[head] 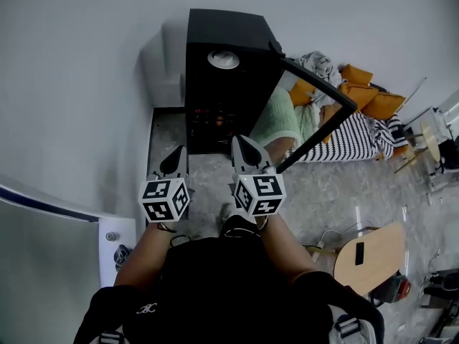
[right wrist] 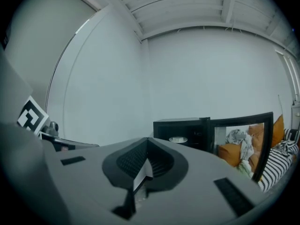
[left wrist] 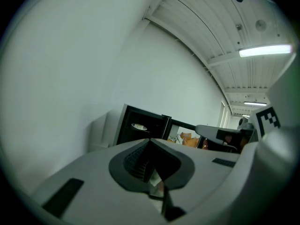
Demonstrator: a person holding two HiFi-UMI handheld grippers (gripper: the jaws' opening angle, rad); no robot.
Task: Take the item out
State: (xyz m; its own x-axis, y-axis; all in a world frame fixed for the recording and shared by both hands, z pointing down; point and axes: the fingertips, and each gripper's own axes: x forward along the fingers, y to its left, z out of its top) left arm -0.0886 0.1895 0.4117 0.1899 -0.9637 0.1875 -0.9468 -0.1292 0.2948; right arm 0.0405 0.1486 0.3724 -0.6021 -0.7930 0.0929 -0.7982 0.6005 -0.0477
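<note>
evidently aiming for the pale round dish inside the open black cabinet, left gripper and right gripper point forward, clenched empty.

Soft even indoor light, shadows faint. Strip light glared at 2 o'clock in left gripper view. Both gripper views were heavy fisheye, black vignette all round, near foreground blurred. Head view was sharp, edges bowed; black cabinet interior was dim at 12 o'clock.
</note>
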